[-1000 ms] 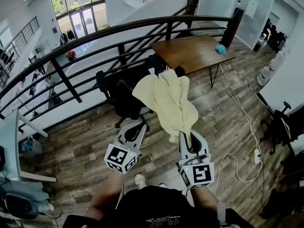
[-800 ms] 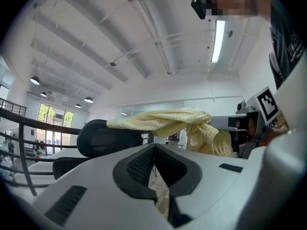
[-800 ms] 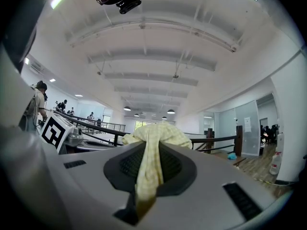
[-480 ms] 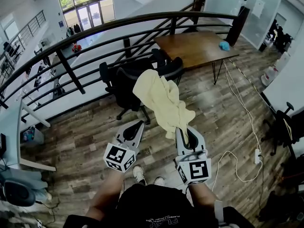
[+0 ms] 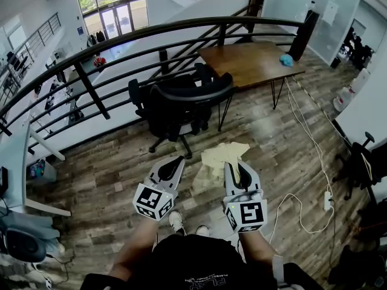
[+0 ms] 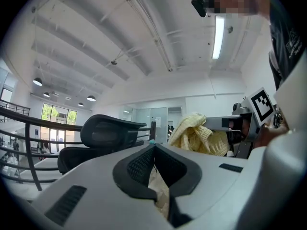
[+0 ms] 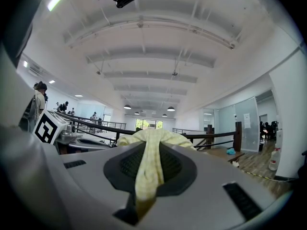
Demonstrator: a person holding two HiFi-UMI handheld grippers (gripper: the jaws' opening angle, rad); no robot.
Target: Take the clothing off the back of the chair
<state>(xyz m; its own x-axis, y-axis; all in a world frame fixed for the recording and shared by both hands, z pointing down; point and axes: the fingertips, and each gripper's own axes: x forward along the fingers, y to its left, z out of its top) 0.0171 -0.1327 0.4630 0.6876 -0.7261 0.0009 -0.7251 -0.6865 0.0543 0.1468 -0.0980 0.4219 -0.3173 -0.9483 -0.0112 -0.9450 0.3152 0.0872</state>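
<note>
Cloth [image 5: 219,157] hangs at 5 o'clock of the chair [image 5: 181,104], clear of its back, because your right gripper [image 5: 233,164] is clenched on a fold; your left gripper [image 5: 177,161], jaws together, carries nothing.

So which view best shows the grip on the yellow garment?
The right gripper view: the yellow garment lies pinched between its jaws. Head view shows only a bunch beyond the right gripper; left gripper view, a side bundle.

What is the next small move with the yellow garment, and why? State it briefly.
Probably lower the yellow garment toward a spot to set it down, keeping the right gripper shut. The chair back is already bare, and the garment hangs bunched from the right fingers, clear of the chair.
</note>
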